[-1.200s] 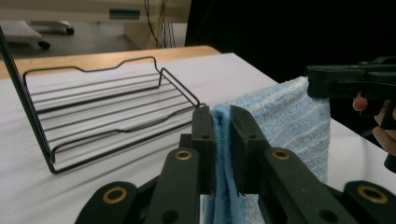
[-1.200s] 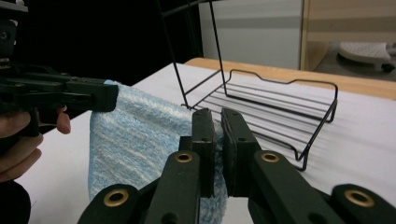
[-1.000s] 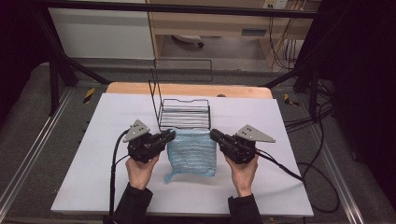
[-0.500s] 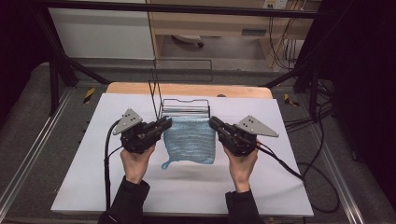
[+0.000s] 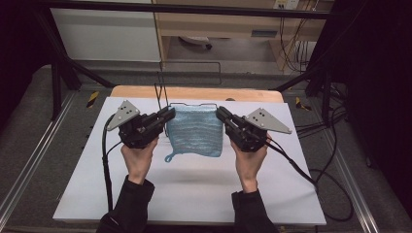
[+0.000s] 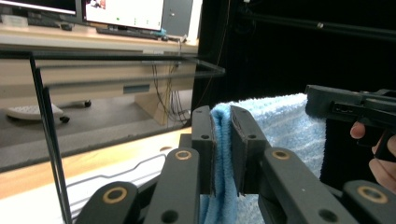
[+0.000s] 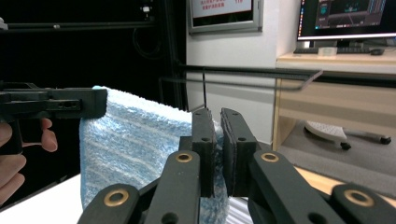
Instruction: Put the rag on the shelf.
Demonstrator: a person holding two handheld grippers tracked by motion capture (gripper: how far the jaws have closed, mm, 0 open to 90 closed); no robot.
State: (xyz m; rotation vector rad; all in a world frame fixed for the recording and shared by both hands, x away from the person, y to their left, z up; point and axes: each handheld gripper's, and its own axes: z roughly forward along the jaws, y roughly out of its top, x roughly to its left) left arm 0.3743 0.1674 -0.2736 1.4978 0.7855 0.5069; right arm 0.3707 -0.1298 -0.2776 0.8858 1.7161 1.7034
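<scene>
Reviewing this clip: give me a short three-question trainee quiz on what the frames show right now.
1. True or false: both grippers are shut on the blue towel.
2. Which part of the towel does the left gripper pinch? A) a top corner B) the bottom loop C) the middle
3. What stands on the white table just behind the towel?

Key:
1. True; the right gripper also clamps it.
2. A.
3. A black wire rack.
</scene>
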